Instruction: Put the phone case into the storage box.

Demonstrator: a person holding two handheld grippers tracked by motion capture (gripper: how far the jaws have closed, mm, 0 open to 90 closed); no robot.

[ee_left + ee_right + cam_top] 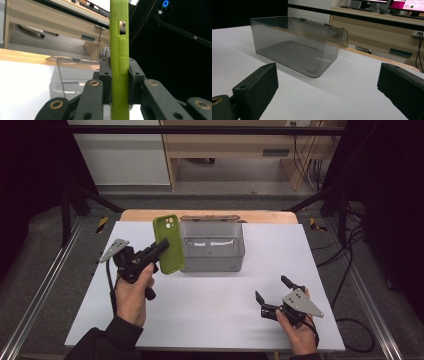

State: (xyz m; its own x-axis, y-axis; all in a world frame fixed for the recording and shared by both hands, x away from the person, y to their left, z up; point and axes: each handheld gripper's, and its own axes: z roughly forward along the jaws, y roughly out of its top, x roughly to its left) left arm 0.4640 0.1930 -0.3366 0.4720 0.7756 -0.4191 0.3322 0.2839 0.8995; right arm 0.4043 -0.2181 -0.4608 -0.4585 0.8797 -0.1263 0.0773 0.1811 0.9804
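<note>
The left claw point(161, 248) is squeezed tight on a green phone case point(167, 243). It holds the case up in the air, above the white desk point(200, 305). In the left gripper view, the two black jaws press on both flat sides of the phone case point(119, 62), and the case stands straight up between them. The case has a camera hole near its top.

Just beside the left claw, on the far side of the green case, sits a clear box point(212, 246). The box rests on the desk with its lid point(209, 218) flipped open at the back. Nothing is inside the box; you can see right through to its bottom.

The right claw point(272, 295) sits low over the desk, well apart from the box. Its jaws are spread wide and hold nothing. In the right gripper view, the box point(297, 47) is ahead of the open jaws, with bare desk between.
</note>
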